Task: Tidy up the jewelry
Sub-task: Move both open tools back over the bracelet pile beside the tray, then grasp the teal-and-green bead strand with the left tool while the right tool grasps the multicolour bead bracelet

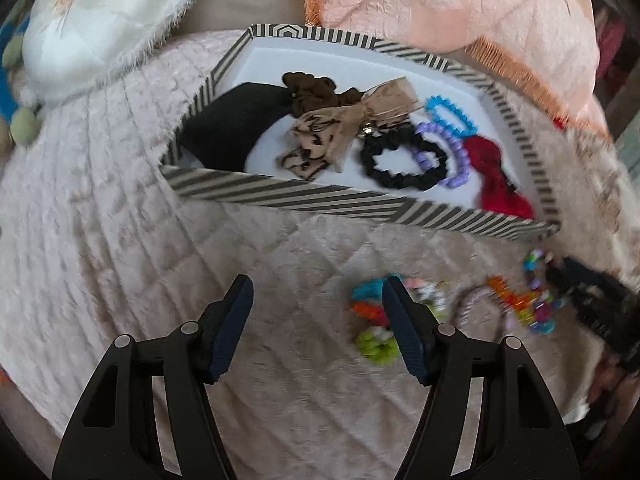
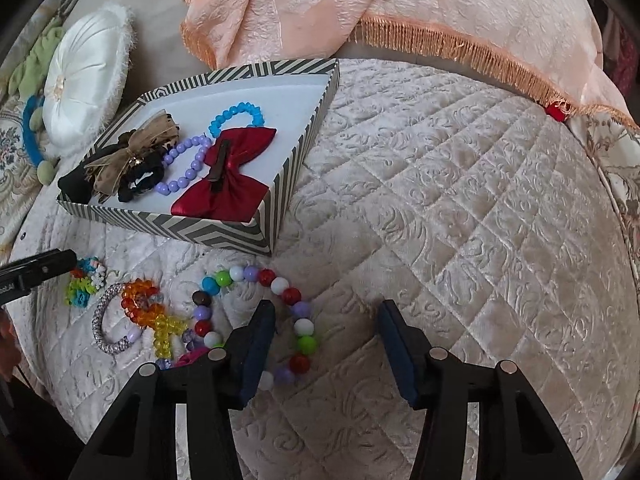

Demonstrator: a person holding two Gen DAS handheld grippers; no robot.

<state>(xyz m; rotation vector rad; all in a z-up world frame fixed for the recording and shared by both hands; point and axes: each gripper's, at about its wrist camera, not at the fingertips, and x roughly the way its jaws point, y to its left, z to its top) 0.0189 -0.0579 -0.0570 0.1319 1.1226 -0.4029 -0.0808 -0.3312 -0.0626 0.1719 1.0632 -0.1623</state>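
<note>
A striped box [image 1: 280,194] [image 2: 176,232] on the quilted bed holds a red bow [image 2: 224,172] [image 1: 496,176], a purple bead bracelet [image 2: 186,168] [image 1: 452,148], a blue bracelet [image 2: 236,116] [image 1: 448,114], a black scrunchie [image 1: 400,160] and a beige bow [image 1: 352,120]. Loose pieces lie on the quilt: a multicoloured bead bracelet [image 2: 280,288], an orange and yellow bead piece [image 2: 150,312], a silver bangle [image 2: 105,322] and small bright scrunchies [image 1: 372,320] [image 2: 82,284]. My left gripper [image 1: 318,292] is open beside the scrunchies. My right gripper [image 2: 326,316] is open over the multicoloured bracelet's right side.
A peach fringed cloth [image 2: 400,4] lies behind the box. A white round cushion [image 2: 86,76] [image 1: 100,20] sits at the left. The left gripper's finger [image 2: 40,266] shows at the right wrist view's left edge. Bare quilt [image 2: 480,200] spreads to the right.
</note>
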